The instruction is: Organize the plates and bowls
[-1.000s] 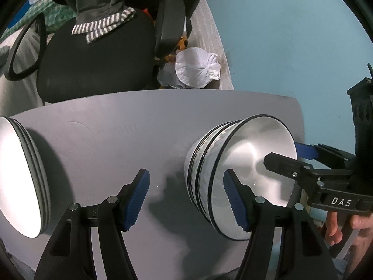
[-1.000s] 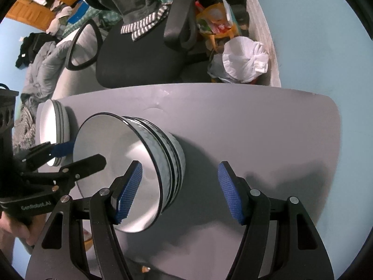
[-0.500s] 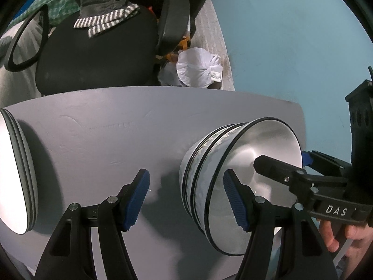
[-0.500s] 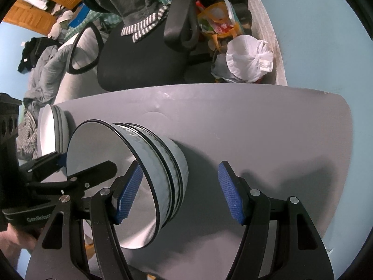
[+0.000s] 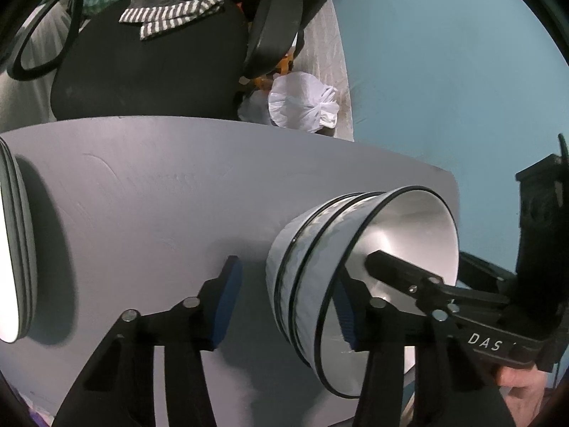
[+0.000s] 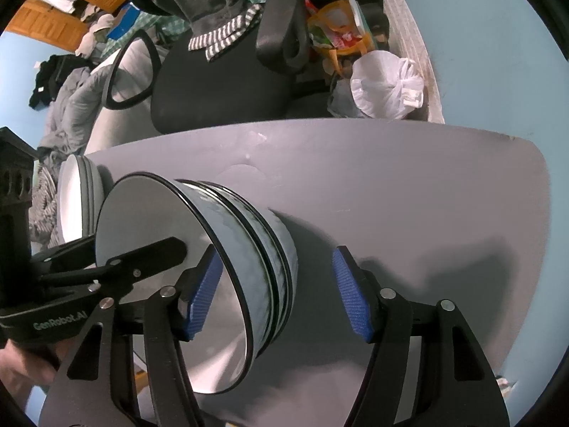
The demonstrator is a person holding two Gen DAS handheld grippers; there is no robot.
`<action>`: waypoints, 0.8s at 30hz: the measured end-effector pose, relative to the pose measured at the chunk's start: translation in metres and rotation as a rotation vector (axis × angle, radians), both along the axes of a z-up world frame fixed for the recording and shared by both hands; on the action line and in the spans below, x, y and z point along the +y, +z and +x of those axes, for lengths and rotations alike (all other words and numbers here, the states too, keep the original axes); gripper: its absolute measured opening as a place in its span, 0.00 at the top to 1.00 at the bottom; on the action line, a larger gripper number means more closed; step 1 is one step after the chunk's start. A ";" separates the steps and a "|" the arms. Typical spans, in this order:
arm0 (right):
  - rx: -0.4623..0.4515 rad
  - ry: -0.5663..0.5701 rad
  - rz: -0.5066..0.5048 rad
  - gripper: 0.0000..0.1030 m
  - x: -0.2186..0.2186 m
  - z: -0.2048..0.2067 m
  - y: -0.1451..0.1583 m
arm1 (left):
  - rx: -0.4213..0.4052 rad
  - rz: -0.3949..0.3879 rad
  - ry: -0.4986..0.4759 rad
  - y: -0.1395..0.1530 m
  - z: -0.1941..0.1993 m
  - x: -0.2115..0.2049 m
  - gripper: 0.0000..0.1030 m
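A stack of white bowls with black rims point(image 5: 409, 235) point(image 6: 149, 220) stands on the grey table point(image 5: 160, 195) point(image 6: 391, 195). My left gripper point(image 5: 287, 274) straddles the stack's left wall, one blue pad outside and one inside. Its jaws are closing, and a gap still shows beside the outer pad. My right gripper point(image 6: 276, 251) straddles the opposite wall the same way. Its jaws are closing too, with the outer pad clear of the stack. Each view shows the other gripper's finger reaching into the top bowl. A stack of white plates point(image 5: 10, 249) point(image 6: 71, 199) lies at the table's left end.
A black office chair point(image 5: 149, 71) point(image 6: 220, 82) with striped clothing on it stands behind the table. A tied white plastic bag point(image 5: 302, 103) point(image 6: 387, 89) lies on the floor beyond the far edge. The table's right edge runs close to the bowls.
The left gripper's pads have drawn closer together around the bowl wall. The right gripper's pads have narrowed a little. The bowls and plates stay where they were.
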State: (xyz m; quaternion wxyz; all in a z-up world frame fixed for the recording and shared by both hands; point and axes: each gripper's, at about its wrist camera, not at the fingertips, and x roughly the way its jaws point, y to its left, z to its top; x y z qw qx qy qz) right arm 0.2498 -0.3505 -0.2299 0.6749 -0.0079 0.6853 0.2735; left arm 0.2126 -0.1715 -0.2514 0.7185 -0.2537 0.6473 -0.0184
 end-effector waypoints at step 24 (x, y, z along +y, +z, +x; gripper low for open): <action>0.050 0.033 0.068 0.78 -0.010 -0.001 0.002 | 0.033 0.011 -0.073 0.008 -0.001 -0.006 0.77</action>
